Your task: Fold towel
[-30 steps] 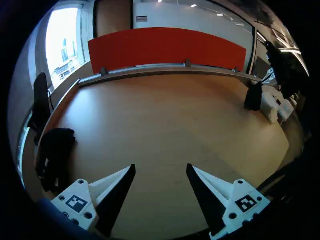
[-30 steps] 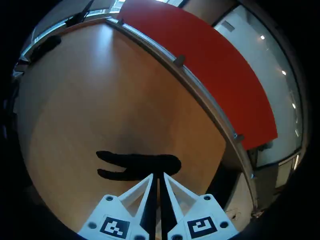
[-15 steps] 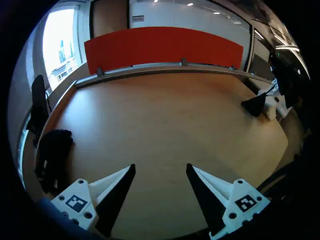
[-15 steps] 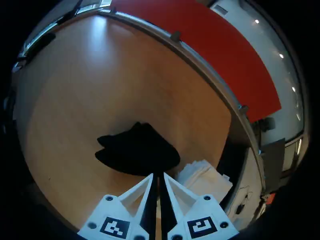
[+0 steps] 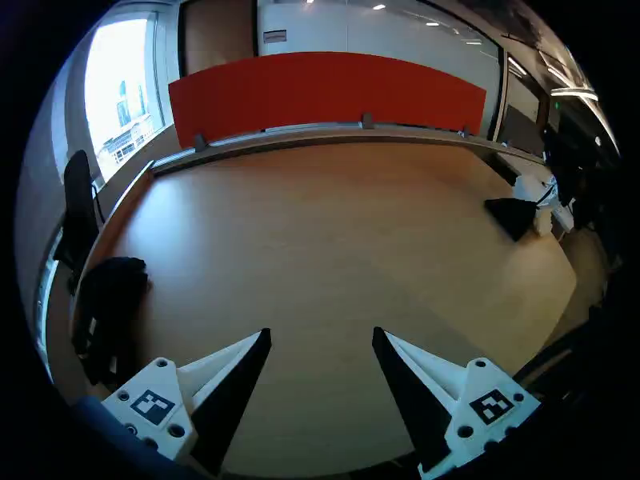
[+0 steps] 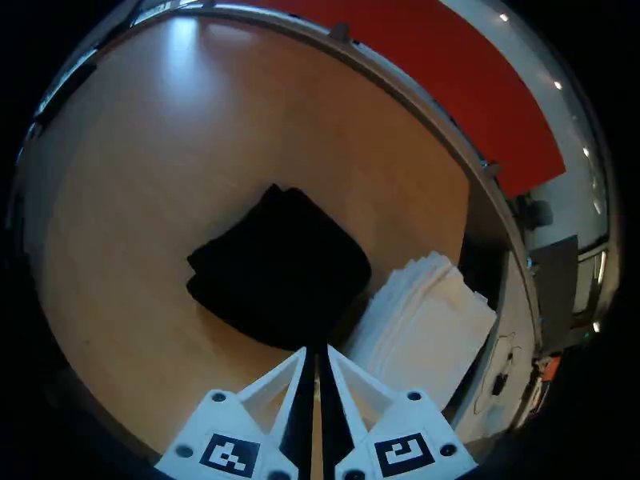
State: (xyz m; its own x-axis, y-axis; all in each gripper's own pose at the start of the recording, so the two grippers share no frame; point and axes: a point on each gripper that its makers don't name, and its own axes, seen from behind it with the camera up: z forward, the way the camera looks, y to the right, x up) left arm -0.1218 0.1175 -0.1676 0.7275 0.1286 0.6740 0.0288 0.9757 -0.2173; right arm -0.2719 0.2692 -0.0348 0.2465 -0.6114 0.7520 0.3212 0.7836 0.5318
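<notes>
- At the tips of the right gripper (image 6: 317,350), in the right gripper view, the jaws stand pressed almost together. The near edge of the black towel (image 6: 280,272) runs right into them. I judge it pinched there, though the fingers hide the bite itself.
- Just ahead, the towel is bunched and doubled over the wooden table (image 6: 144,200). I cannot tell whether it rests flat or hangs partly lifted. A stack of white towels (image 6: 428,324) sits just beside it.
- The step in hand, as I judge it, is bringing the towel onto open table to spread it. To do it well, hold the pinch firm at the edge and carry the cloth clear of the white stack so nothing drags along. Lay it flat before starting any fold.
- The right gripper is pitched downward, looking onto the towel from above.
- In the left gripper view, the left gripper (image 5: 320,332) hovers low over bare wood, pointing across the table. Its jaws are wide apart with nothing between them.
- Farther off, toward the table's right side, the towel (image 5: 512,218) shows as a dark wedge. A free corner there is what this gripper should go for.
- Beyond stands a red divider (image 5: 328,88).
</notes>
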